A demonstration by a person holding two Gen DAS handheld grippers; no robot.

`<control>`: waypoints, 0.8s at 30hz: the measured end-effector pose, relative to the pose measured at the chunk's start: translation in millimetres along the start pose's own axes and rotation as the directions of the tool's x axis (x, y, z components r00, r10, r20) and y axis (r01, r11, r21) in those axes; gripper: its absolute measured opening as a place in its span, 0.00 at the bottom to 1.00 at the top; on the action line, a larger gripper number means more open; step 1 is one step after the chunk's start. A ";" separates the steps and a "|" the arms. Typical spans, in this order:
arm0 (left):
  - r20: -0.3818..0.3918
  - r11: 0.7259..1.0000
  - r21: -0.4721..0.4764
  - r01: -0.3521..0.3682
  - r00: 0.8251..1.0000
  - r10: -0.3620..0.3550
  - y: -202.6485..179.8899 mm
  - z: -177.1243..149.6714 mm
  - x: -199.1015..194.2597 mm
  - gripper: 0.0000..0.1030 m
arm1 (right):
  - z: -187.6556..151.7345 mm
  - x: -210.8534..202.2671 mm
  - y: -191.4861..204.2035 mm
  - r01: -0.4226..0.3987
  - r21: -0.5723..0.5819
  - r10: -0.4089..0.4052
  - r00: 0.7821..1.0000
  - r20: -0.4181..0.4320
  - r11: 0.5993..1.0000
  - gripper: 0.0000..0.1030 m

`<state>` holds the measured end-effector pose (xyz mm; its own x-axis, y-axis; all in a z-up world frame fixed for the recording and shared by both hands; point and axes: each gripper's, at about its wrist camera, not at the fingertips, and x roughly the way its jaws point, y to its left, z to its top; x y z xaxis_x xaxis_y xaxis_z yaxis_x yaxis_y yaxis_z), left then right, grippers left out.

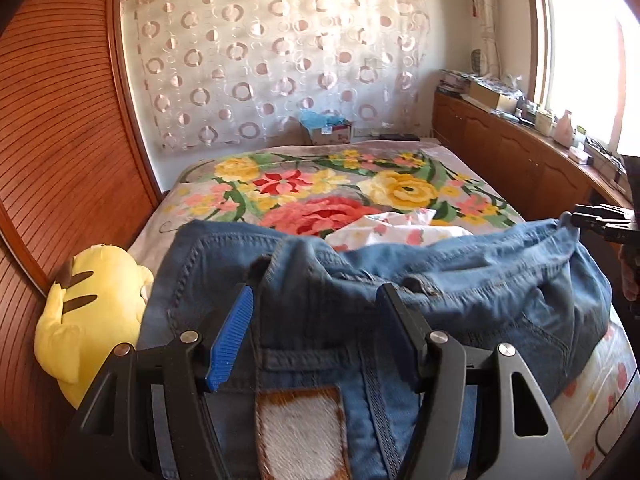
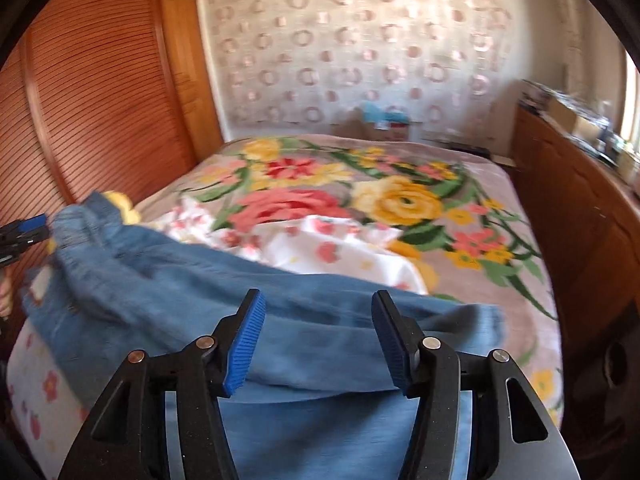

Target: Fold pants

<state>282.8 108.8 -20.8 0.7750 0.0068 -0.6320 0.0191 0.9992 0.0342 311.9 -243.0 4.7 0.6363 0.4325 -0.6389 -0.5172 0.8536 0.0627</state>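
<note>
This is a bedroom in a home. A bed (image 1: 472, 156) fills most of the room, and a floral blanket (image 1: 320, 192) with big yellow and red flowers covers it. On the left stands a wooden wardrobe (image 1: 68, 128) with slatted doors. On the back wall hangs a sheer curtain (image 1: 280, 64) with a pattern of circles. On the right a low wooden cabinet (image 1: 516, 152) runs under a bright window (image 1: 580, 52), and small household things crowd its top. A yellow plush toy (image 1: 92, 312) lies at the edge of the bed.
</note>
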 end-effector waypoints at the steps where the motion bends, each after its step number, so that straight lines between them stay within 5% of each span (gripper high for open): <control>1: 0.000 1.000 0.001 0.002 1.000 -0.002 -0.9 -1.4 -1.6 0.63 | 0.1 3.0 13.8 -0.034 -0.020 0.034 0.999 -0.007 0.999 0.57; 8: -0.003 1.000 -0.011 0.008 1.000 -0.008 3.5 -10.5 -6.7 0.63 | -0.4 36.5 93.5 -0.178 -0.165 0.164 0.982 -0.095 0.970 0.57; 14: -0.017 1.000 -0.008 0.011 1.000 -0.011 8.4 -20.2 -6.3 0.63 | 14.9 77.4 113.5 -0.185 -0.257 0.147 0.976 -0.159 0.949 0.57; 15: -0.019 1.000 -0.008 0.011 1.000 -0.011 9.6 -21.4 -6.3 0.63 | 18.2 79.5 115.3 -0.180 -0.274 0.140 0.977 -0.160 0.945 0.44; 16: -0.021 1.000 -0.007 0.010 1.000 -0.010 10.6 -22.5 -6.2 0.63 | 24.7 73.9 110.1 -0.178 -0.292 0.137 0.978 -0.157 0.940 0.17; 17: -0.023 1.000 -0.007 0.007 1.000 -0.007 12.9 -24.6 -6.5 0.63 | 30.7 75.0 111.6 -0.176 -0.308 0.133 0.979 -0.154 0.935 0.11; 24: -0.013 1.000 -0.023 -0.006 1.000 0.006 23.2 -27.9 -9.9 0.63 | 80.4 84.0 107.7 -0.088 -0.281 0.074 0.996 -0.058 0.956 0.09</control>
<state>257.9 133.1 -35.4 0.7669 0.0129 -0.6417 -0.0002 0.9998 0.0199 355.7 -91.4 19.4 0.5621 0.4772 -0.6755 -0.7110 0.6961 -0.0998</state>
